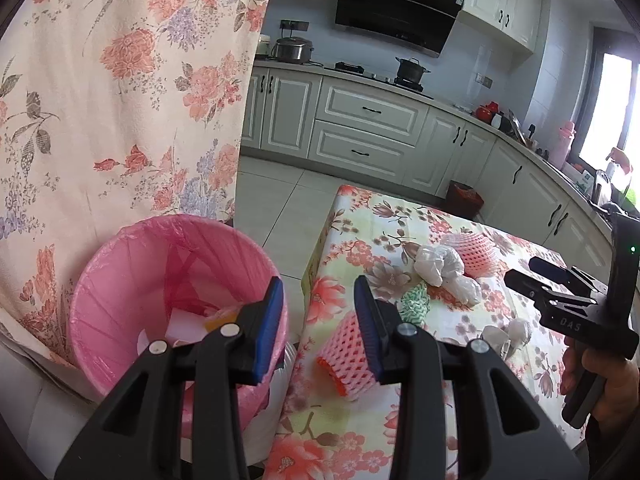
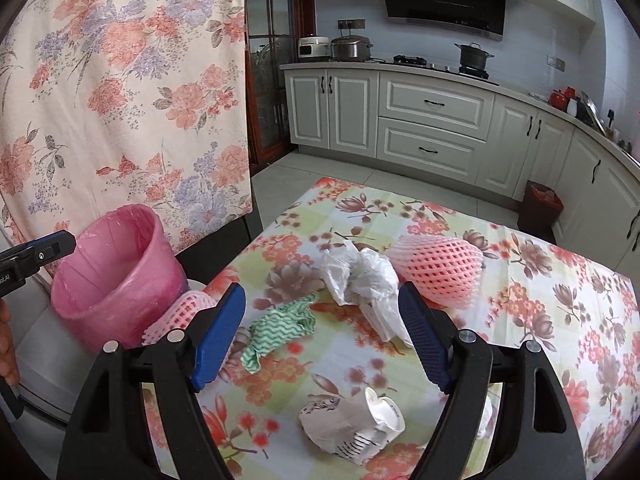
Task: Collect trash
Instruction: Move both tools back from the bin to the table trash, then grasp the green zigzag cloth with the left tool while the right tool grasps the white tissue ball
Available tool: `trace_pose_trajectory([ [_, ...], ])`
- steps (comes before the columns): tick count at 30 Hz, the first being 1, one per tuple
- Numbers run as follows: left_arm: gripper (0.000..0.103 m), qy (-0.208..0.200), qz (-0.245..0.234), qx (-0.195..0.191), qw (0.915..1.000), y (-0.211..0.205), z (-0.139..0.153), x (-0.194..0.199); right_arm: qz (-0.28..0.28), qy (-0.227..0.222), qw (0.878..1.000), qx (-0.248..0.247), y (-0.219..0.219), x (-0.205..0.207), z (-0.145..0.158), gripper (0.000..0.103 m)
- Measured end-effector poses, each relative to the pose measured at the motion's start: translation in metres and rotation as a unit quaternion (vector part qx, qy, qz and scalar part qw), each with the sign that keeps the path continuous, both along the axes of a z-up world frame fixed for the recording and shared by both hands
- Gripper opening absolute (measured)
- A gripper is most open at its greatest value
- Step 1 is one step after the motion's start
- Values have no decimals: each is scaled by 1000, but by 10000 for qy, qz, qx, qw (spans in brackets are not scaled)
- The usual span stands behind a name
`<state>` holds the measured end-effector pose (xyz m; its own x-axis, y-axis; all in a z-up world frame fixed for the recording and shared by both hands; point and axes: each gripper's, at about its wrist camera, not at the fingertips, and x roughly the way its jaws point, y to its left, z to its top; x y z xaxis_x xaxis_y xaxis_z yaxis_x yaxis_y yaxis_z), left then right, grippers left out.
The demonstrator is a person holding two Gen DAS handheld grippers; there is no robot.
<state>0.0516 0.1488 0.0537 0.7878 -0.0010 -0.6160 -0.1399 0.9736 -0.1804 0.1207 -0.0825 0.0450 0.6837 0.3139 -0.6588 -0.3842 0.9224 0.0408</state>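
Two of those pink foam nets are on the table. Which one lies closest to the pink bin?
The smaller foam net at the table's edge, right beside the bin. The bigger foam net lies farther in, past the crumpled white bag.

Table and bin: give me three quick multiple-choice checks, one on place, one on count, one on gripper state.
1. Where is the pink bin?
A. On the table
B. Off the table's left edge
C. Beside the stove

2. How many pink foam nets are on the table?
A. Two
B. One
C. Four

3. The right gripper is:
A. Shut on the green cloth
B. Shut on the paper cup
C. Open, holding nothing

Answers:
1. B, it stands off the cloth's edge.
2. A, one far net, one near net.
3. C, green cloth and paper cup lie free between its spread fingers.
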Motion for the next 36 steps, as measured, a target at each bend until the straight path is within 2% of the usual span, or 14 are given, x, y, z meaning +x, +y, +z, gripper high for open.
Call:
trace_pose_trajectory([
  [18,36,229,-533,79,9983,-67,-16,36,-696,289,9972,-2,-91,-5,-36,77],
  [36,36,779,-1034,194,9914,-129,-65,89,-1050,701,9919,-103,-138,-8,-79,79],
])
